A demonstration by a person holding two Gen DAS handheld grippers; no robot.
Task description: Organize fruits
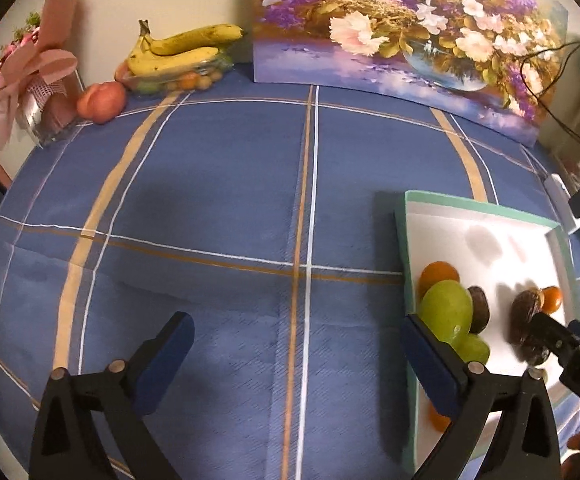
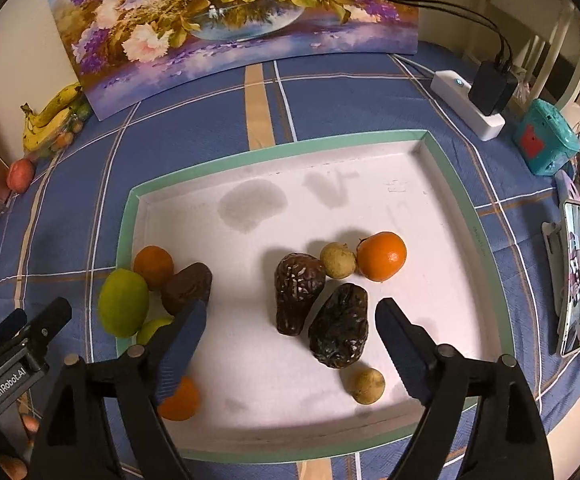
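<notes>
Both jaws stood wide, empty: right hand-held gripper point(image 2: 290, 336) above tray point(image 2: 470, 216); I judged the peach point(image 1: 101, 102) next, left hand-held gripper point(image 1: 294, 352) closing gently.

Left wrist view: sits just behind the left tongs point(image 1: 294, 364), tilted steeply down at the blue plaid tablecloth point(image 1: 218, 184) on the counter, close in, facing the wall where the flower painting point(image 1: 402, 32) leans. The mint-rimmed tray point(image 1: 404, 240) is only clipped at its right edge.

Right wrist view: same steep downward tilt, behind the right tongs point(image 2: 290, 340), near and almost centred over the tray point(image 2: 466, 196), same wall ahead.

Shared: tray's left end with the green fruit point(image 2: 123, 303) and orange point(image 2: 153, 267), painting point(image 2: 226, 16), bananas point(image 2: 50, 114) (far left there), and each view catches the other's tongs at its side edge.
</notes>
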